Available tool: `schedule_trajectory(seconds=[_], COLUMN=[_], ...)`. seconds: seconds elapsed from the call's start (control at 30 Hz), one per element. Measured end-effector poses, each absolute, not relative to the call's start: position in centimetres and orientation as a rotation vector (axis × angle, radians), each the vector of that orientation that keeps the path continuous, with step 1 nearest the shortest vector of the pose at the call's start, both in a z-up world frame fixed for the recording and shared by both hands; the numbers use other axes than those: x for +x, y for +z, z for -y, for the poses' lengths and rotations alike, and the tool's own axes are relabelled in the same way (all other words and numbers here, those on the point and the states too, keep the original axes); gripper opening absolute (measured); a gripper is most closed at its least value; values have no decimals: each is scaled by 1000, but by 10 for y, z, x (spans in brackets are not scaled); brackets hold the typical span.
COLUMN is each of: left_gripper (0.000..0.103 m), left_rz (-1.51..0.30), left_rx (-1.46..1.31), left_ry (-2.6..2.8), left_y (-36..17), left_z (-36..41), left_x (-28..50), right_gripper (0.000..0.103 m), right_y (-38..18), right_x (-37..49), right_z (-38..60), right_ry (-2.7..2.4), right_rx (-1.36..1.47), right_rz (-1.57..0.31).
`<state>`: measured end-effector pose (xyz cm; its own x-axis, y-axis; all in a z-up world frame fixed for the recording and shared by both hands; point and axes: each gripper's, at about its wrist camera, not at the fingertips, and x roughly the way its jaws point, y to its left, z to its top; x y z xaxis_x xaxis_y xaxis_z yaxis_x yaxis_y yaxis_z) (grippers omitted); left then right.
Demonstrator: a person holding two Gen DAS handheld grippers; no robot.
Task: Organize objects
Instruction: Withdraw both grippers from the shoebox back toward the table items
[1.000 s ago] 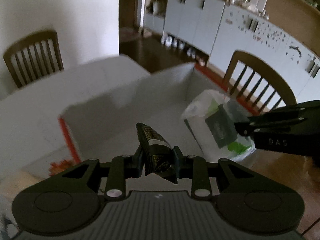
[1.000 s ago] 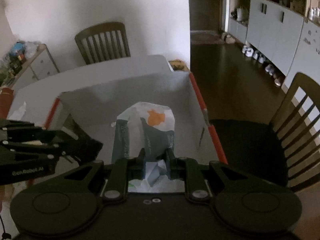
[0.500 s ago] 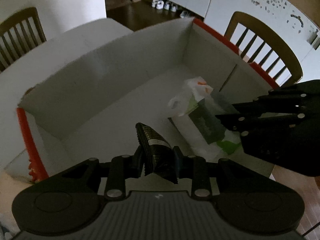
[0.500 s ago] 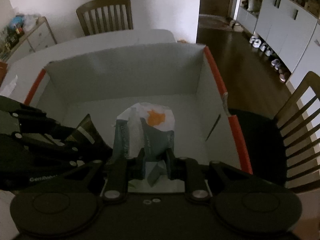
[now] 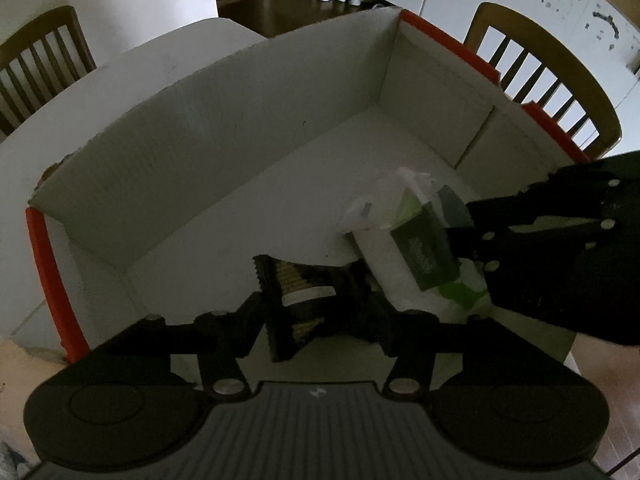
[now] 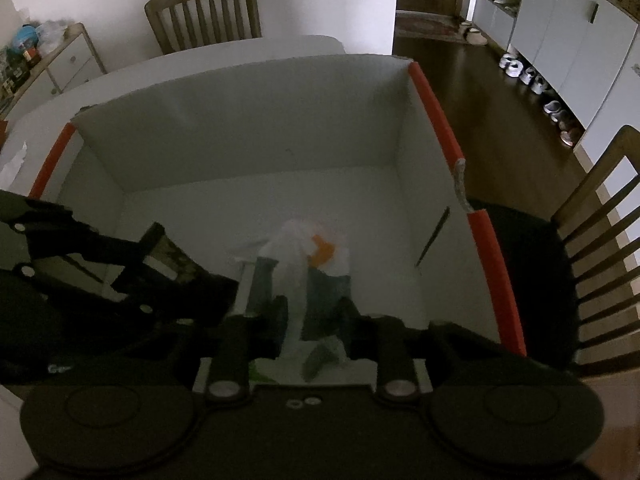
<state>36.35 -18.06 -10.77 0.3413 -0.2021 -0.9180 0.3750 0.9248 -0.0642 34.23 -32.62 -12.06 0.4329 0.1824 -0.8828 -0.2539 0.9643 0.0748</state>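
A white cardboard box [image 5: 240, 140] with orange-red rims [image 6: 434, 112] sits on the table, and both grippers reach down into it. My left gripper [image 5: 316, 310] has its jaws opening. A dark patterned snack packet [image 5: 298, 292] lies loose between them on the box floor. My right gripper [image 6: 314, 312] is opening too, with a white, grey and green plastic bag [image 6: 304, 252] slack between its fingers. In the left wrist view the right gripper [image 5: 464, 232] shows at the right, at the bag [image 5: 400, 240]. The right wrist view has the left gripper [image 6: 132, 276] and the packet [image 6: 168, 252] at its left.
Wooden chairs stand behind the table [image 6: 204, 8] and to the right of the box [image 5: 540, 72]. A pale table [image 5: 120, 80] carries the box. White cabinets with shoes in front [image 6: 532, 80] line the dark floor. A small dresser [image 6: 60, 64] stands at far left.
Both grippers sank deeper into the box and their jaws widened. The packet tipped from upright to lying flat. The bag slumped down between the right fingers.
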Motion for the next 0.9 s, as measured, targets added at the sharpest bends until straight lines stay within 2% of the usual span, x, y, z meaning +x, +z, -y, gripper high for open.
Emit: schedule_trajectory(seconds=[0.07,0.17,0.9], left_gripper=[58,69,69], left_rz=[-1161,-1156,-937], left_rx=[157,141,20], left_ry=[-372,-376,-319], left_y=[-106,-100,-28], left_z=[184,179,150], left_x=[366,361,301], right_gripper=[39,43,56], right_y=[-119,-115,-37], right_x=[341,338,278], right_z=[329,332,337], right_ry=[269,275,340], right_rx=[-67,-61,-71], right_rz=[-1085,-1073,-891])
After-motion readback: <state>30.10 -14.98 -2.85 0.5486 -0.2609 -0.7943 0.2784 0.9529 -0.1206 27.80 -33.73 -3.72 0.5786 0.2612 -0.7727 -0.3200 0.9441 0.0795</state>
